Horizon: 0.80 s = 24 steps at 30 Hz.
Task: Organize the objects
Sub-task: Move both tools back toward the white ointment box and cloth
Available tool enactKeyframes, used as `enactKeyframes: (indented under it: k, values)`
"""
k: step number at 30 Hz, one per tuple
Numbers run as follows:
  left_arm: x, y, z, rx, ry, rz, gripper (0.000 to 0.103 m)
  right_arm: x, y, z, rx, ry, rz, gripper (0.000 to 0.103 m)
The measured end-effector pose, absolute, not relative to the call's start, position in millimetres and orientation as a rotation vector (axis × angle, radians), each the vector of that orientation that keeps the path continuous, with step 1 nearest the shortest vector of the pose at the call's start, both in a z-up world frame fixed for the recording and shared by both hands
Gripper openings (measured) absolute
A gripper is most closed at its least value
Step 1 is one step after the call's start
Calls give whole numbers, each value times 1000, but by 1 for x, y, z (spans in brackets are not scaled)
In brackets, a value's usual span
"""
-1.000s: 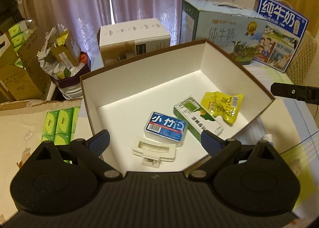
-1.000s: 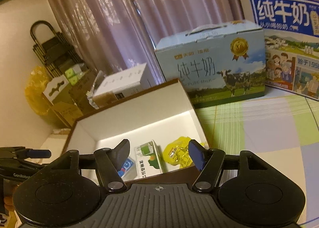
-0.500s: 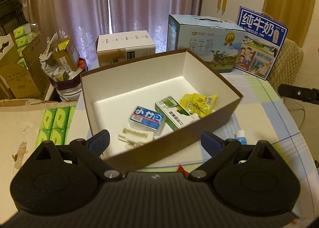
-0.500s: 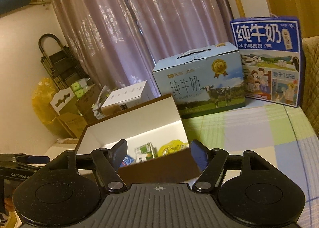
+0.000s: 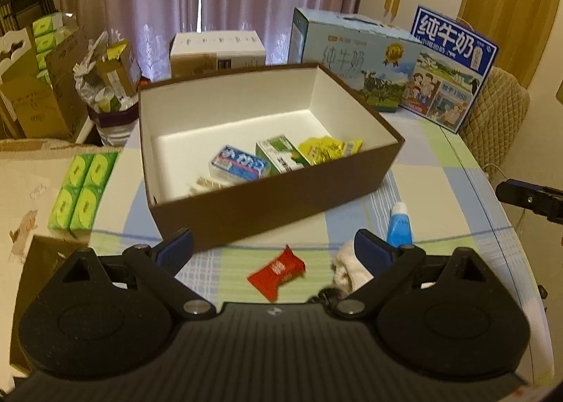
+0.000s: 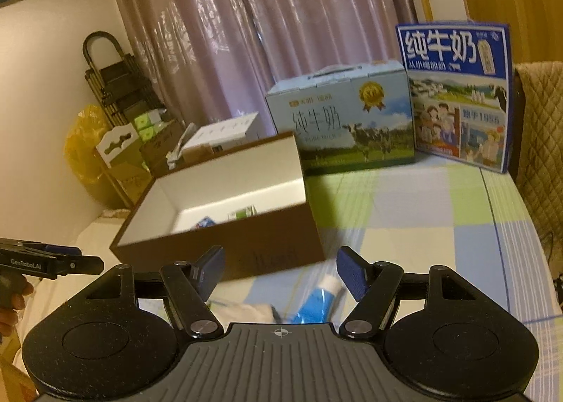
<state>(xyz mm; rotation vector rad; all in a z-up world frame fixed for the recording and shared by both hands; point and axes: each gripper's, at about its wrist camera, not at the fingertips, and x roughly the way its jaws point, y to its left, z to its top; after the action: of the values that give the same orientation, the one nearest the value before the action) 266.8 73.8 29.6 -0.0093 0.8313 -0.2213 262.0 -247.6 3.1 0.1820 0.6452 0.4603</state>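
Observation:
A brown box (image 5: pixel 281 208) with a white inside stands on the checked tablecloth. It holds a blue pack (image 5: pixel 239 164), a green-and-white carton (image 5: pixel 279 155), a yellow packet (image 5: pixel 327 148) and a white clip, half hidden by the near wall. In front of the box lie a red packet (image 5: pixel 276 272), a blue tube (image 5: pixel 399 226) and a white cloth (image 5: pixel 352 270). My left gripper (image 5: pixel 272 250) is open and empty just above the red packet. My right gripper (image 6: pixel 281 270) is open and empty over the blue tube (image 6: pixel 316 303), with the box (image 6: pixel 218 236) beyond it.
Two milk cartons (image 5: pixel 355 57) (image 5: pixel 454 68) and a white carton (image 5: pixel 218 50) stand behind the box. Green tissue packs (image 5: pixel 82 191) lie to its left. A quilted chair back (image 5: pixel 499 110) is at the right. Cardboard clutter fills the far left.
Both grippers have drawn back from over the box toward the near side of the table. The box's near wall now hides part of its contents, and the red packet, tube and cloth have come into view.

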Motion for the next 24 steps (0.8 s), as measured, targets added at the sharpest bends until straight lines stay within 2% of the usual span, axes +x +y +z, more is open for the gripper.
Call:
enactKeyframes:
  k: [12,24]
  values:
    - [239,80,-2,-41,903,-161,96,263,-265,-34,164,755,461,67]
    - [234,92,-25,-69,957,-94,96,299,-266,-85,144,890,426,51]
